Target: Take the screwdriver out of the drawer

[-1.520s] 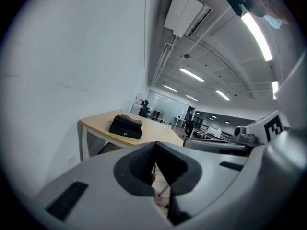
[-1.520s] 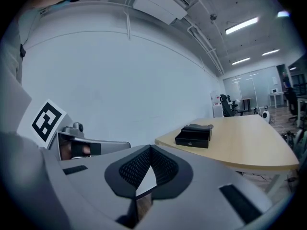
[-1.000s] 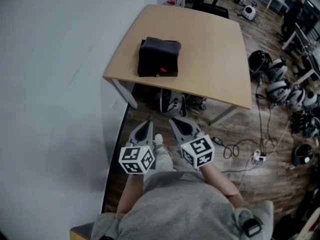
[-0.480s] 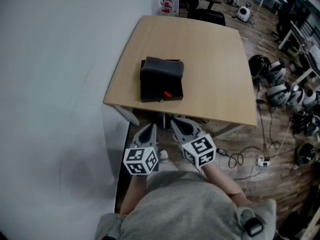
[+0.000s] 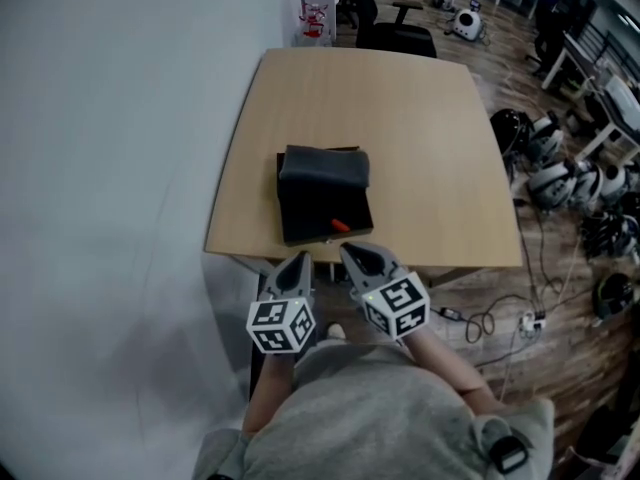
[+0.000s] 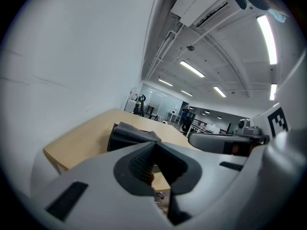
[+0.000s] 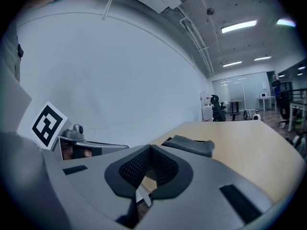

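Note:
A small black drawer box with a dark cloth draped over its top stands on the wooden table, near the front left. A small orange-red piece shows at the box's front edge; I cannot tell if it is the screwdriver. My left gripper and right gripper hang side by side just short of the table's front edge, both pointing at the box. Both are shut with nothing in them. The box lies ahead beyond the left gripper, and the box also lies beyond the right gripper.
A white wall runs along the left. A black office chair stands at the table's far end. Helmets and gear lie on the wood floor to the right, with cables nearer me.
The table and box have come closer in the head view. Both shut grippers have advanced from over the floor to the table's front edge, staying side by side.

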`<state>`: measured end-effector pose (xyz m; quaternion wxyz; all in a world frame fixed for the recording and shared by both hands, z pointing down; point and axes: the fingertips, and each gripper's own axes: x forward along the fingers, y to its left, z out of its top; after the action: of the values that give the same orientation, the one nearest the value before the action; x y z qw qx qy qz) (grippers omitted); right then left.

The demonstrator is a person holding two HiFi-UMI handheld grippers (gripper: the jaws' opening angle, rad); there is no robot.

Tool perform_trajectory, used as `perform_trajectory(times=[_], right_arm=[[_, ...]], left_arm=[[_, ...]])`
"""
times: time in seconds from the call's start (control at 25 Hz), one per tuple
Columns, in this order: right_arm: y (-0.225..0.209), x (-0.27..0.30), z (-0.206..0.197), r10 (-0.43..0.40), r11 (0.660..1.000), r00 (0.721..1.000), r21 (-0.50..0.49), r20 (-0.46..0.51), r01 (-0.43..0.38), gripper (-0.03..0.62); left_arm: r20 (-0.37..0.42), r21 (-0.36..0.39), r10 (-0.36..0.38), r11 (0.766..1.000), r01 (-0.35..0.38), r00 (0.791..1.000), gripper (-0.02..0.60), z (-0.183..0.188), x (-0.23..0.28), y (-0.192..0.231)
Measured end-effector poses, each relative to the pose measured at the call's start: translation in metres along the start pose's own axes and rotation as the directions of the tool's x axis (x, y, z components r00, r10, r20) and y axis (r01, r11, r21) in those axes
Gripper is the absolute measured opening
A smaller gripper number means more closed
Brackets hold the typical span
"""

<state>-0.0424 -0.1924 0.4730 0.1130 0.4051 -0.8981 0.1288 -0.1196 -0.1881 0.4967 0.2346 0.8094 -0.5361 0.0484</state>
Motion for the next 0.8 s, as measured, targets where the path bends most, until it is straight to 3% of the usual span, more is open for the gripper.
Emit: perform_trajectory(times=[0.48,0.8], right_arm=[[-0.045,0.051,0.003,-0.063,0.998,0.996,0.015,-0.063,0.064,-0.001],[-0.086,0.090,-0.003,-0.023,1.000,0.992,-0.005,-0.125,0.023,0.000]], left_arm=[[-0.060,-0.013,-0.039,0.999,0.038,0.997,-0.002,0.010,0.060,0.020],[-0.071,-0.065,-0.001,0.998,-0.004,0.998,-0.002,0.011,0.107,0.040]])
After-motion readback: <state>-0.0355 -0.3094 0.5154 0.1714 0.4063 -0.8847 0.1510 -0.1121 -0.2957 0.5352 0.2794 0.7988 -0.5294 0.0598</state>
